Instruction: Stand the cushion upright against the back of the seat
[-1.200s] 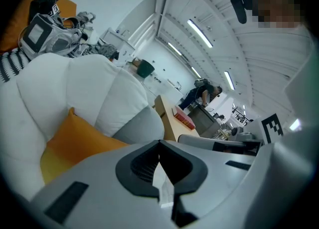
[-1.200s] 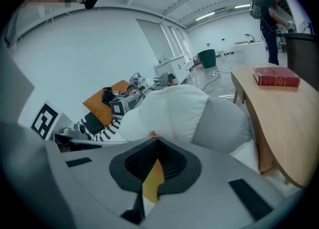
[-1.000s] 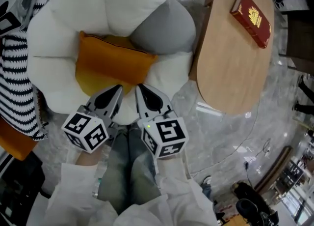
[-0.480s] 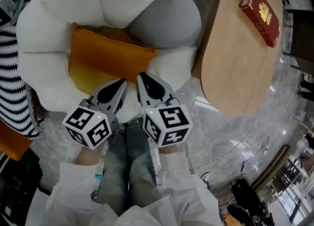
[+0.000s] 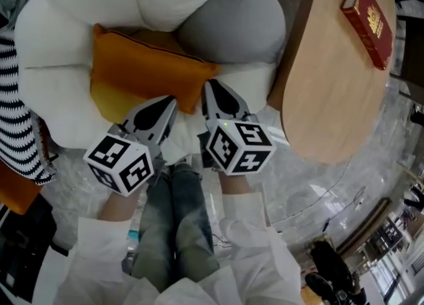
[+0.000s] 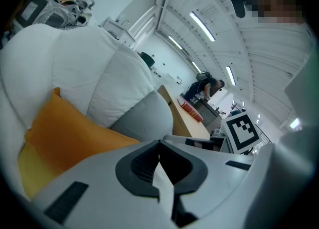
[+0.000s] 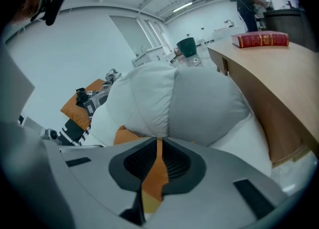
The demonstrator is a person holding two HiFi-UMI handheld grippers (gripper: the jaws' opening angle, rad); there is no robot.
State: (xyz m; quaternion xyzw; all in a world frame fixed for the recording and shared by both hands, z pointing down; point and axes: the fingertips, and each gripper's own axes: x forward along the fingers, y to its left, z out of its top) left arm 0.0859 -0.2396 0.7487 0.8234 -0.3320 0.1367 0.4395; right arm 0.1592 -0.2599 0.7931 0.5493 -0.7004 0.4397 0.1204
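Note:
An orange cushion (image 5: pixel 142 75) lies flat on the seat of a puffy white armchair (image 5: pixel 66 45), its far edge against the white and grey back. It also shows in the left gripper view (image 6: pixel 65 133) and the right gripper view (image 7: pixel 123 136). My left gripper (image 5: pixel 172 101) hovers at the seat's front edge, just short of the cushion, jaws together and empty (image 6: pixel 159 141). My right gripper (image 5: pixel 208 85) is also shut and empty, its tip at the cushion's near right corner. Orange fabric shows behind its closed jaws (image 7: pixel 159 138).
A grey padded section (image 5: pixel 232 25) forms the chair's right side. A rounded wooden table (image 5: pixel 338 78) with a red book (image 5: pixel 370 15) stands close on the right. Striped fabric (image 5: pixel 13 131) hangs at the left. The person's legs (image 5: pixel 175 224) are below the grippers.
Both grippers have moved forward and down toward the seat. The right one has rolled a little and its tip now reaches the cushion's near corner. Both stay shut.

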